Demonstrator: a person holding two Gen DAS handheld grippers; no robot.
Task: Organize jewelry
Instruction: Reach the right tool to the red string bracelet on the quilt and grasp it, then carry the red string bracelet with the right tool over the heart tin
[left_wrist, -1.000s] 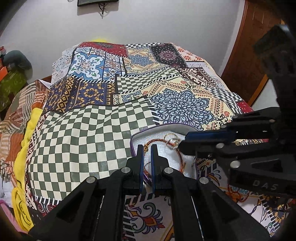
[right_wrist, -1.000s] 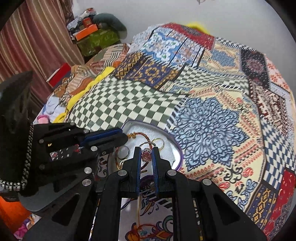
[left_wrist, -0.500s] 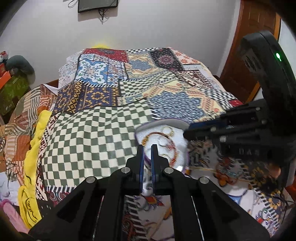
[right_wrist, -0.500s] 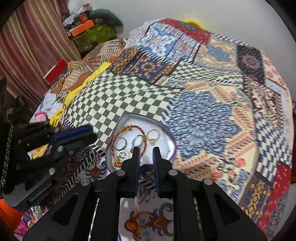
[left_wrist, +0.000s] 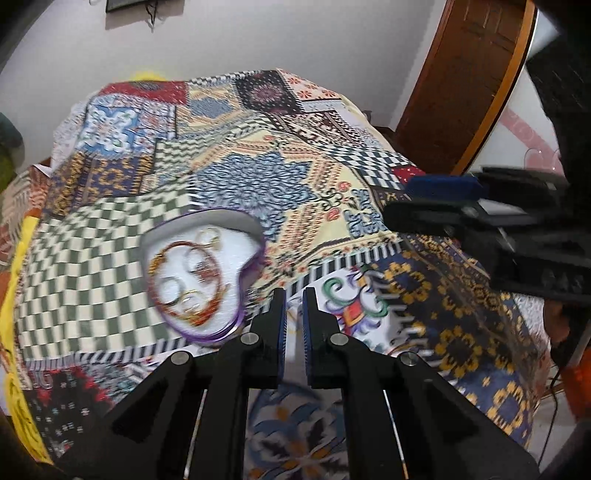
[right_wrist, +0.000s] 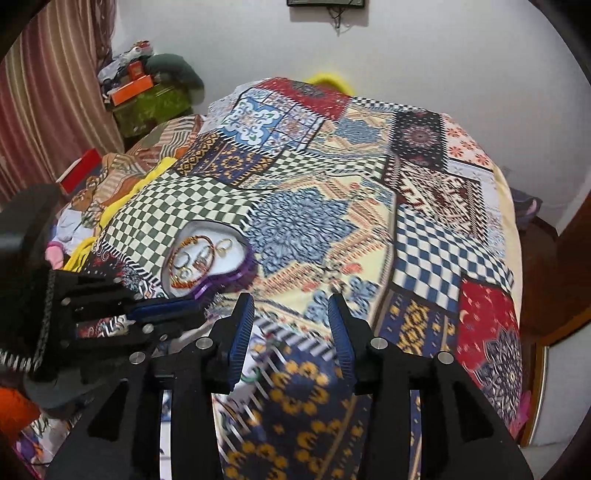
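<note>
Now | left tool (left_wrist: 293, 314) tilted down, shut | right tool (right_wrist: 291, 321) opening, empty

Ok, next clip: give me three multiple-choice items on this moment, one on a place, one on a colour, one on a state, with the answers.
1. Where does the jewelry tray rest?
A. On the bedspread, at the edge of its green checked patch
B. On the floor by the door
C. On a shelf on the wall

2. What colour is the tray's rim?
A. Red
B. Purple
C. Yellow

3. What is between the fingers of the right gripper?
A. A ring
B. The beaded bracelet
C. Nothing

Answers:
1. A, the right wrist view shows the tray lying on the patchwork bedspread beside the checks.
2. B, the edge shows purple in both views.
3. C, its jaws are opening with only bedspread seen through the gap; the beaded bracelet and rings lie in the tray.
</note>
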